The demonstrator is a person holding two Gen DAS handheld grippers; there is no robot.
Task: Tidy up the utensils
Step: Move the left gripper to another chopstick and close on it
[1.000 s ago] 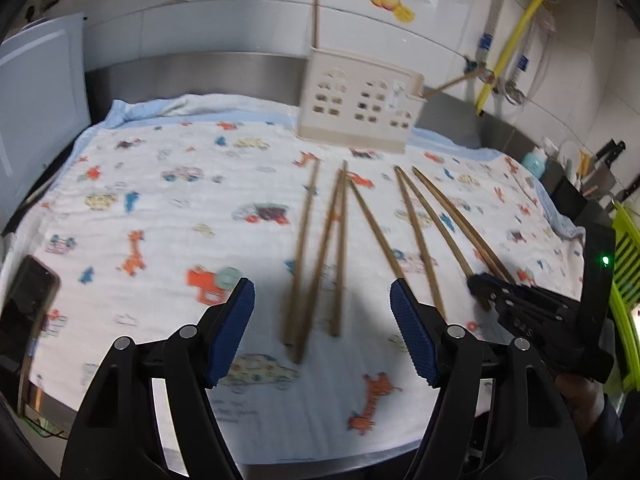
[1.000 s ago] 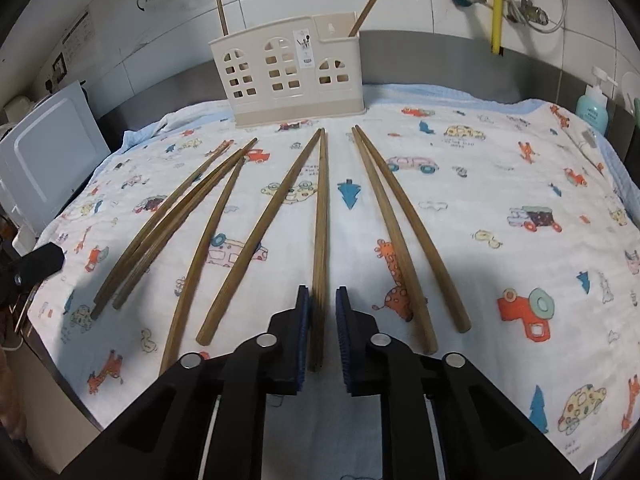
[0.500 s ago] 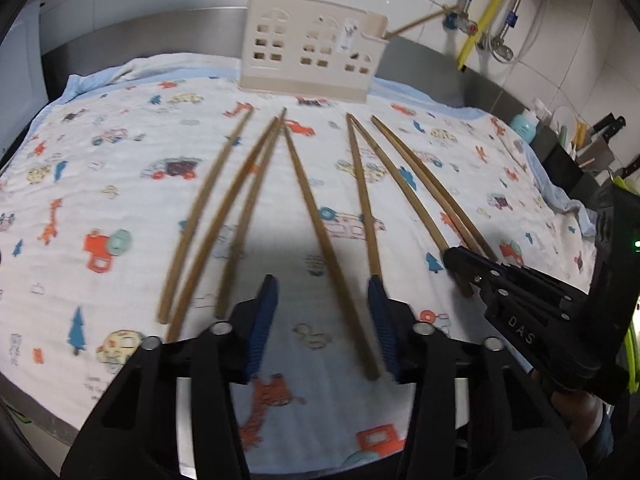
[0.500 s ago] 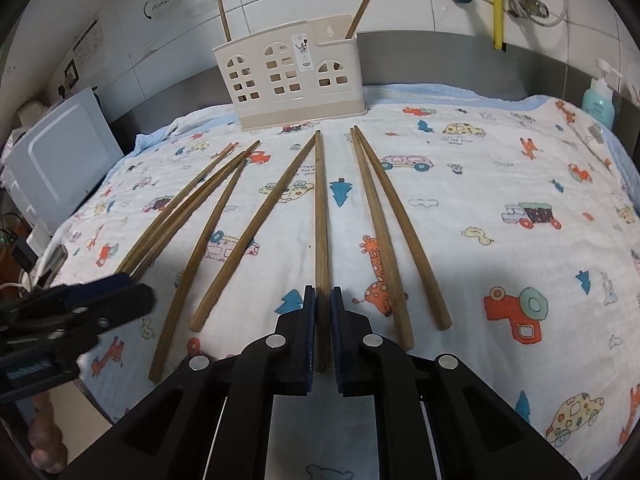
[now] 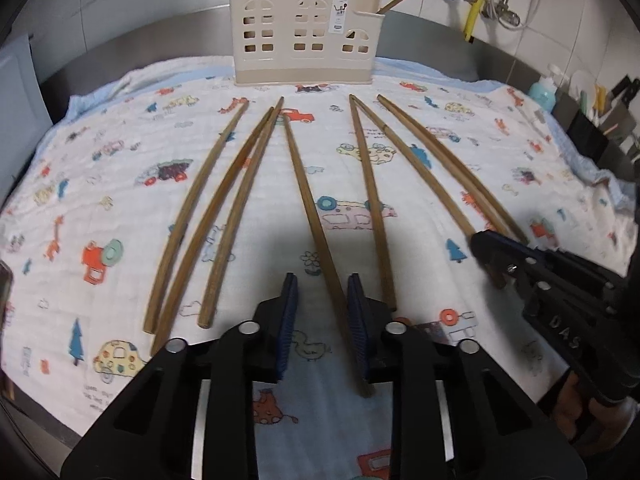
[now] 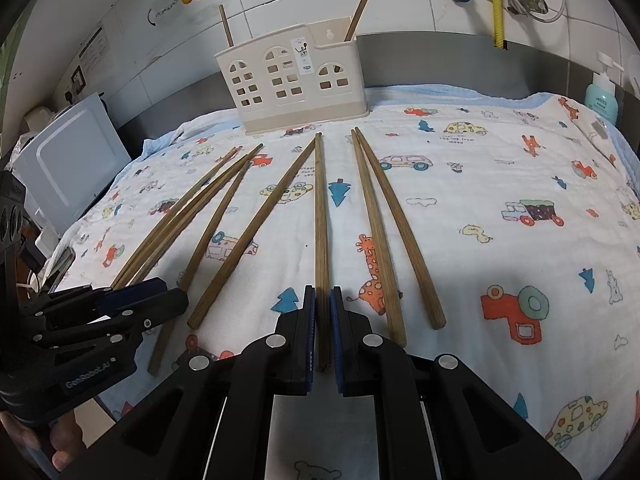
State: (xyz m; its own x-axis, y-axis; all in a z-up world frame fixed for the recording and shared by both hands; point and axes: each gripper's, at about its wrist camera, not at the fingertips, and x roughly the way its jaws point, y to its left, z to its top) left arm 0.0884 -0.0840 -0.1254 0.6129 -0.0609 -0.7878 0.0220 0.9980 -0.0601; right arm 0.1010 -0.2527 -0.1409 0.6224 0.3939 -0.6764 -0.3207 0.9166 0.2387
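Several long brown chopsticks lie fanned on a cartoon-print cloth (image 5: 120, 184), tips toward a cream holder (image 5: 304, 40) (image 6: 296, 88) with two chopsticks standing in it. My left gripper (image 5: 322, 320) straddles the near end of one middle chopstick (image 5: 308, 208). Its jaws are closing, with a visible gap still left beside the stick. In the right wrist view the left gripper (image 6: 160, 300) shows at lower left. My right gripper (image 6: 323, 332) is shut on the near end of another chopstick (image 6: 320, 220). Its black fingers (image 5: 504, 256) show at the right of the left wrist view.
A white appliance (image 6: 72, 160) stands off the cloth's left side, and a dark phone (image 5: 4, 292) lies at the left edge. A teal soap bottle (image 6: 602, 96) and knife racks (image 5: 600, 120) sit at the right. A steel backsplash and tiled wall with pipes run behind the holder.
My left gripper swung right and down, from the left chopsticks to a middle one, and its jaws narrowed around that stick. The right gripper closed the last bit onto its chopstick.
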